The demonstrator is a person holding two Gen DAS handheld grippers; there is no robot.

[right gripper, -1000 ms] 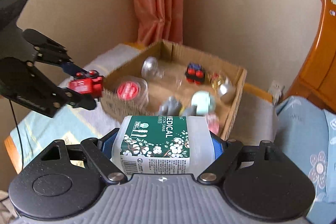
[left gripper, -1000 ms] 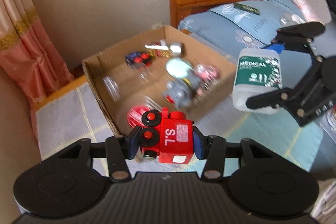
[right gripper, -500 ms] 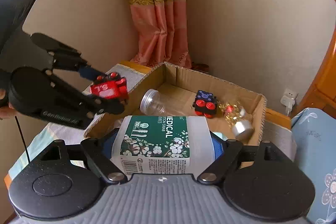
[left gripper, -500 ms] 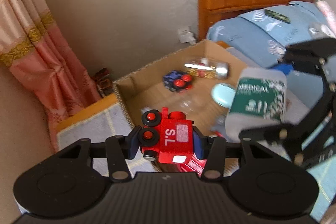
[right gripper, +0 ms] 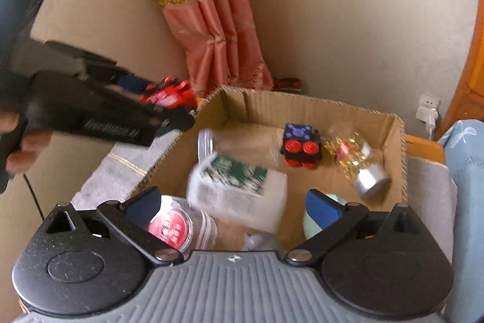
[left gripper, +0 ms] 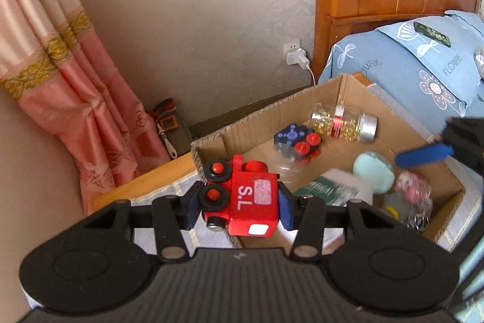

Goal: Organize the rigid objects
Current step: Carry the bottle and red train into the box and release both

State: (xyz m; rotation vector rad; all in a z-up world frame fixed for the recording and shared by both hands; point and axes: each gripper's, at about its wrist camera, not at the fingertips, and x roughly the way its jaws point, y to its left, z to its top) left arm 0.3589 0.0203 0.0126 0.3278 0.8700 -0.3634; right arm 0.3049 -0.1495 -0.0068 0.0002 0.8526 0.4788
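Beside the pink curtain [left gripper: 60,74], left fingers [left gripper: 190,208] pinch the red train [left gripper: 245,199] over the cardboard box [right gripper: 314,105]; right fingers [right gripper: 323,209] spread empty.

Each hand-held gripper [right gripper: 233,206] has black linkage arms, blue pads [right gripper: 322,209], silver rivets, seemingly ribbed housing.

The left tongs [left gripper: 239,203] are clamped on a red toy train [left gripper: 242,202], angled downward. The right tongs [right gripper: 233,208] have just been opening, blue pads [right gripper: 322,209] spread wide with nothing pressed between them.
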